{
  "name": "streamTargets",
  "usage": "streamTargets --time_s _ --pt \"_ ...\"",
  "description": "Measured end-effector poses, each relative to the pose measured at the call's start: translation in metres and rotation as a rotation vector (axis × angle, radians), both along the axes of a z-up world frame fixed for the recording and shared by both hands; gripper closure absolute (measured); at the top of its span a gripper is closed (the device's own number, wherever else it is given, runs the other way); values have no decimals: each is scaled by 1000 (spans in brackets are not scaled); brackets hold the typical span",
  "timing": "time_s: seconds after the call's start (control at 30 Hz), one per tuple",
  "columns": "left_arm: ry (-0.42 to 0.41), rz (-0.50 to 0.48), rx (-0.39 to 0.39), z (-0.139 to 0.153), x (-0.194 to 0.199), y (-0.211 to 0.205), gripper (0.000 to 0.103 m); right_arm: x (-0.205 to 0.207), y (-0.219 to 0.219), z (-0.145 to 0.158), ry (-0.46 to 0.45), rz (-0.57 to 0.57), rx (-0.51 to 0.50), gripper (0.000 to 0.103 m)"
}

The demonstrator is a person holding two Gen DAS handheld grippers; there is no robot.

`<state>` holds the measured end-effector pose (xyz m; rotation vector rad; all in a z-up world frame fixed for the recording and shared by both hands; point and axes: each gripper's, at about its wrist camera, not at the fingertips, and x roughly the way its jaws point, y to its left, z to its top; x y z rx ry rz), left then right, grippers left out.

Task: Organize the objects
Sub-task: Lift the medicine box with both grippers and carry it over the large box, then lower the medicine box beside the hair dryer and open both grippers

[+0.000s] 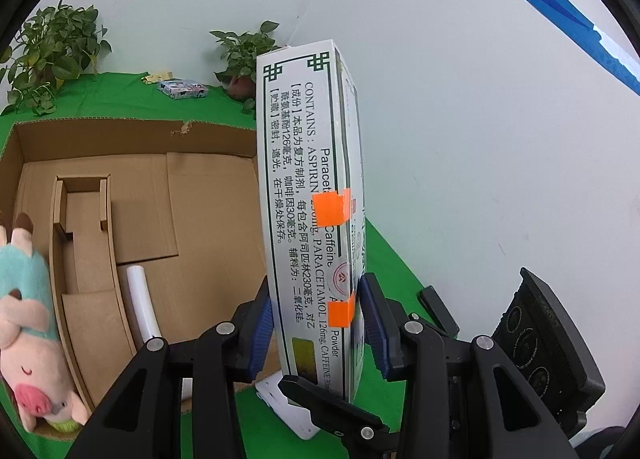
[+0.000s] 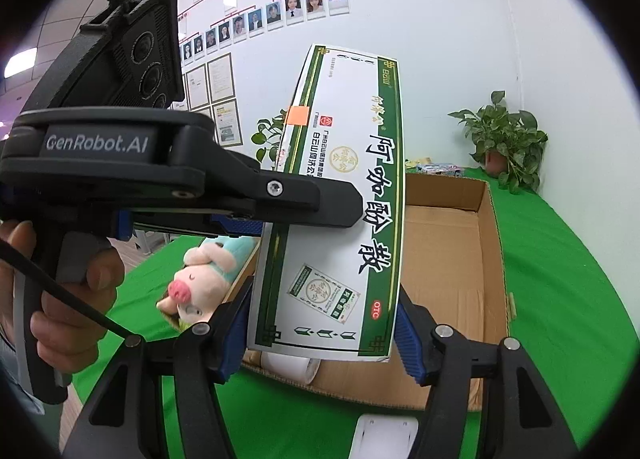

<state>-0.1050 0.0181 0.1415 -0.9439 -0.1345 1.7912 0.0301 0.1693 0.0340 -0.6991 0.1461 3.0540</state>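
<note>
White medicine box point(image 2: 340, 219) with dark green borders, orange tape point(image 1: 328, 211), brown cardboard box point(image 1: 140, 187), green cloth point(image 2: 560, 279).

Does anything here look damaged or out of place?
The cardboard box has a small torn notch in its far wall's top edge. The plush pig hangs over the box's wall instead of lying inside. Otherwise nothing stands out.
</note>
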Motion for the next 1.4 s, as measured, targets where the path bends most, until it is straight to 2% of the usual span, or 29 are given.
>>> streamTargets --time_s 0.17,0.27,0.63,0.87,1.17,1.4 --pt "-40 2 -26 -13 -20 6 64 -9 5 -6 -44 5 -26 42" --pt "-74 4 -58 -33 -33 11 64 -18 13 -19 -82 3 -55 42" --pt "-220 19 -196 -120 -69 35 64 -46 49 -87 -287 9 -205 42" --pt "-287 29 -250 -153 -79 42 64 -60 60 -117 -409 17 -268 42" --pt "-315 37 -264 -164 -82 46 64 -66 68 -128 -498 27 -287 40" --pt "-293 44 -295 -163 -78 49 64 -59 74 -126 -503 73 -301 36"
